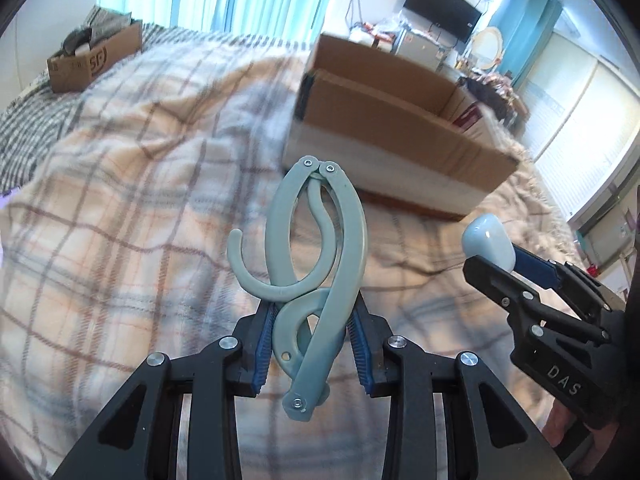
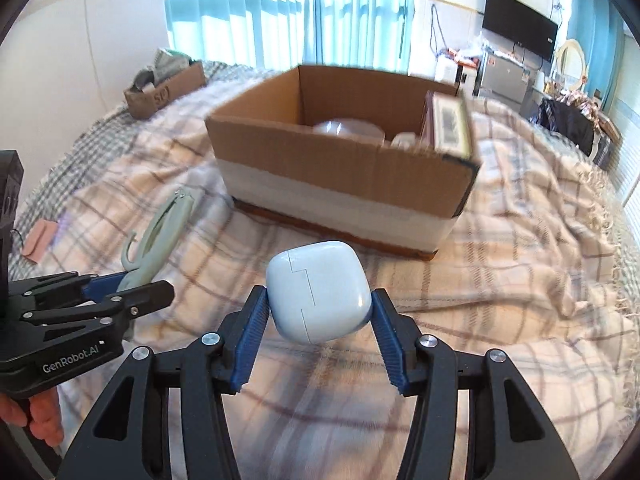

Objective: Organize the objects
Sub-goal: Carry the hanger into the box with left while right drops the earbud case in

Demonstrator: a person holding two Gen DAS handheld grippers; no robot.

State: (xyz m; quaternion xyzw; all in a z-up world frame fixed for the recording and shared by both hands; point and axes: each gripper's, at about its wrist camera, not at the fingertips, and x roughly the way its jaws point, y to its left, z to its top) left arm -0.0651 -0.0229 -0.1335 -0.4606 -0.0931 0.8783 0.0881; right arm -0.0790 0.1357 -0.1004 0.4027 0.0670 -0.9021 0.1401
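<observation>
My left gripper [image 1: 314, 326] is shut on a grey-green folding hanger [image 1: 320, 264] and holds it above the plaid blanket; the hanger also shows in the right wrist view [image 2: 160, 232]. My right gripper [image 2: 318, 312] is shut on a pale blue earbud case [image 2: 318, 290], which also shows in the left wrist view [image 1: 488, 246]. An open cardboard box [image 2: 340, 172] stands ahead on the bed, also seen in the left wrist view [image 1: 400, 128]. It holds a clear domed lid [image 2: 348, 128], a white item and a framed picture [image 2: 448, 124].
A smaller cardboard box [image 1: 96, 60] full of things sits at the far left of the bed. A pink item [image 2: 40, 240] lies at the bed's left edge. A TV [image 2: 520, 28], a fridge and a cluttered bench stand beyond the bed at the right.
</observation>
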